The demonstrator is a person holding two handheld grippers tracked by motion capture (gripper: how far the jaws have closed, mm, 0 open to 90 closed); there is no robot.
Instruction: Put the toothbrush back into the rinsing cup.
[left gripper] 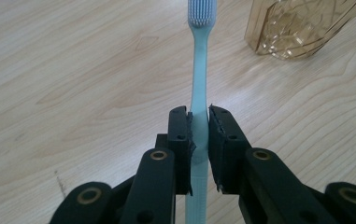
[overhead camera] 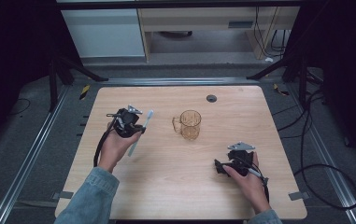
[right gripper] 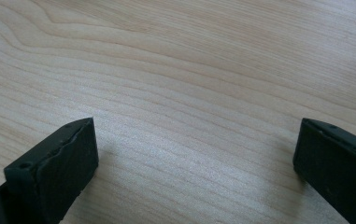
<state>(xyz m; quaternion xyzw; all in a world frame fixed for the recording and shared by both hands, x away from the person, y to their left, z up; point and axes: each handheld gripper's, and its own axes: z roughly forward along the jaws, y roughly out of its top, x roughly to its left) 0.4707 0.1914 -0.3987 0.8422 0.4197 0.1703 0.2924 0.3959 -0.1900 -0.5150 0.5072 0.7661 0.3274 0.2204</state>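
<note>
The light, stiff toothbrush [left gripper: 199, 70] is gripped mid-handle by the left gripper [left gripper: 199, 135], near the amber mug [overhead camera: 190, 124]. The right gripper [right gripper: 196, 154] is held open above the bench [overhead camera: 175, 186].

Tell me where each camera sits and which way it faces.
High view: above the person's side, looking forward and down at the table; both forearms show.
Left gripper view: rides the left hand-held gripper, looking along jaws shut on the toothbrush.
Right gripper view: rides the right hand-held gripper, jaws wide apart over bare wood.
Shared: toothbrush and amber mug, high and left views.
</note>
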